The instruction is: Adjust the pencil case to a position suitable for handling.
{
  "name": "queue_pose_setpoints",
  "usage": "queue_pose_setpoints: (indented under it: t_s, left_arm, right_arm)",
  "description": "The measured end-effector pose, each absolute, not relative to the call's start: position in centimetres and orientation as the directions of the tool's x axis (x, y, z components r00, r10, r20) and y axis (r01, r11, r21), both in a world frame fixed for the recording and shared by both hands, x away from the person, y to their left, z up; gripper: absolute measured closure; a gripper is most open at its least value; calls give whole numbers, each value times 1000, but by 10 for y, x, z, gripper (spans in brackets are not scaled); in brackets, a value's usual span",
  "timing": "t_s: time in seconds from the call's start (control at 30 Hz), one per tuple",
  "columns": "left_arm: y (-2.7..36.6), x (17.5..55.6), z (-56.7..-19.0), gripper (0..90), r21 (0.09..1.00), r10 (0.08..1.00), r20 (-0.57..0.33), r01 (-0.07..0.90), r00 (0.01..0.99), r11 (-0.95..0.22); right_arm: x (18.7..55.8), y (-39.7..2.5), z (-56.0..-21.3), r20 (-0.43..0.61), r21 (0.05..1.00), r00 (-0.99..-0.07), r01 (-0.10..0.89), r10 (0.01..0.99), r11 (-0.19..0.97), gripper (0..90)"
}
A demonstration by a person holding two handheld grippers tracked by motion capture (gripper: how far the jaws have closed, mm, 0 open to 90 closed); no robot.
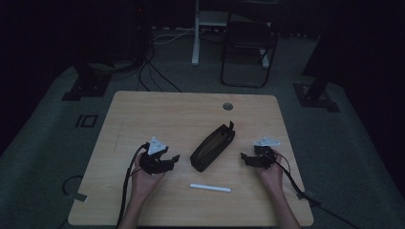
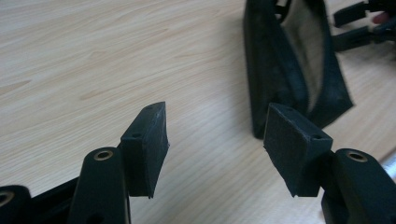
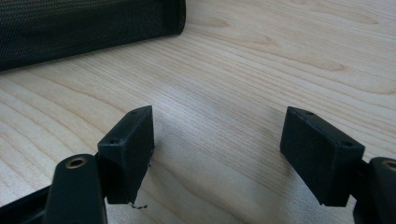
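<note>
**Two hand-held grippers flanking a black pouch on a wooden tabletop**

High view: a light wooden tabletop (image 1: 143,114) stands in a dim room, with a round cable port (image 1: 228,106) near its far edge. A black zippered pouch (image 1: 213,146) lies diagonally near the middle, its far end pointing up and to the right. A white pen-like stick (image 1: 210,188) lies flat on the wood nearer the person, apart from the pouch and roughly parallel to the near edge. The left gripper (image 1: 173,159), held in the person's left hand (image 1: 144,177), sits just left of the pouch, its jaws pointing toward the pouch's near end. The right gripper (image 1: 244,157), held in the right hand (image 1: 271,172), sits just right of the pouch, its jaws pointing left toward it. A cable (image 1: 128,183) trails from the left gripper toward the near edge. Beyond the tabletop, a dark chair (image 1: 248,40) stands on the grey floor (image 1: 43,138).

Left gripper view: the jaws of the left gripper (image 2: 215,144) are spread wide with nothing between them, low over the wood. The pouch (image 2: 299,70) lies just ahead and to the right, its top gaping to show a pale lining. The other gripper (image 2: 355,25) appears beyond it.

Right gripper view: the jaws of the right gripper (image 3: 217,149) are likewise spread apart and empty above bare wood. The mesh-textured side of the pouch (image 3: 88,23) fills the upper left, clear of both jaws.
</note>
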State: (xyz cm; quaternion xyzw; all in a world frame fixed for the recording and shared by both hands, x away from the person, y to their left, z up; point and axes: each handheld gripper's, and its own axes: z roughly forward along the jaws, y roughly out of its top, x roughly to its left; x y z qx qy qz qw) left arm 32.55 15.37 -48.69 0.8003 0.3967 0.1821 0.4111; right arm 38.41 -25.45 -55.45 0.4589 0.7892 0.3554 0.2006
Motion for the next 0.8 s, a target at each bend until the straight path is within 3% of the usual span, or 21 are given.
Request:
queue_pose_setpoints:
  t_s: [0.8]
  left_arm:
    - [114, 300, -482, 402, 809, 657, 20, 374, 753, -453]
  right_arm:
    - [384, -255, -555, 9, 745, -500, 581, 866, 328, 259]
